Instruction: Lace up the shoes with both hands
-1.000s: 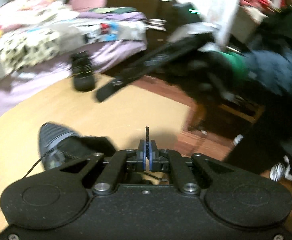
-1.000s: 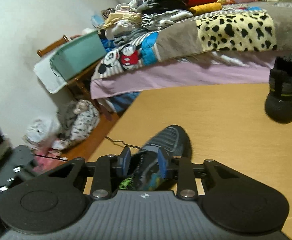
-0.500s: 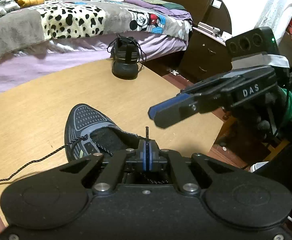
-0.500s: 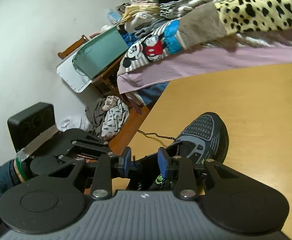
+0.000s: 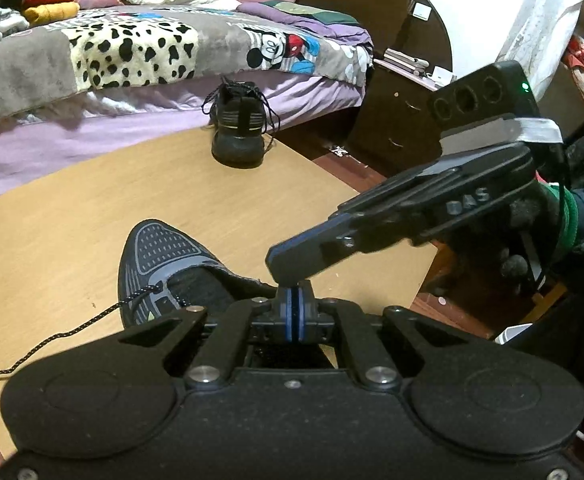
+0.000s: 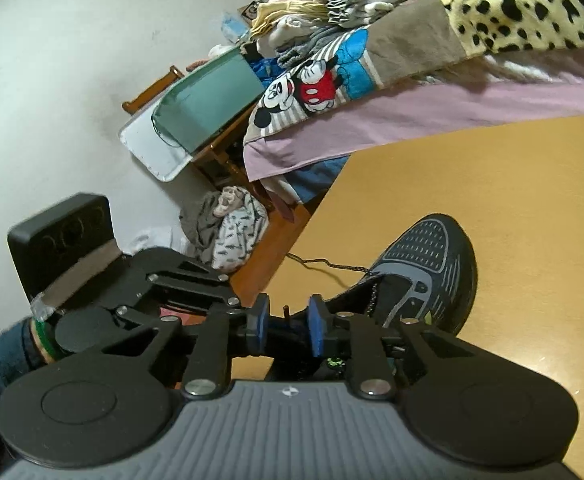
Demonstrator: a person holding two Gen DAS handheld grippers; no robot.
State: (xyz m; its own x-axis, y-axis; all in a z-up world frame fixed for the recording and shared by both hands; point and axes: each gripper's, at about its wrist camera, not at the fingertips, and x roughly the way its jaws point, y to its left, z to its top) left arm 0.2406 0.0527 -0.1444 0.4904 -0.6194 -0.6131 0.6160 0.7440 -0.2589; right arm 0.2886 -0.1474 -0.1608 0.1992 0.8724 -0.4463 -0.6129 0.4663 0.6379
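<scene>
A dark grey shoe (image 5: 159, 256) (image 6: 428, 256) lies on the wooden table (image 5: 71, 220), toe pointing away. Its black lace (image 5: 51, 338) (image 6: 332, 266) trails off towards the table's left edge. My left gripper (image 5: 294, 300) is shut on the lace tip (image 6: 286, 312), which sticks up from its pads. My right gripper (image 6: 287, 322) (image 5: 287, 264) reaches in from the right. Its blue pads stand either side of that tip, still apart from it, and the jaws are closing. In the left wrist view the right fingers hide the tip.
A second black shoe (image 5: 237, 128) stands at the table's far edge by the bed (image 5: 131, 52). A dark cabinet (image 5: 396, 120) is at the right. A chair with a green box (image 6: 207, 108) and a heap of clothes (image 6: 231, 232) lie past the table's left edge.
My right gripper has come in from the upper right until its fingers straddle the lace tip held by the left gripper. The left gripper stays shut on the tip.
</scene>
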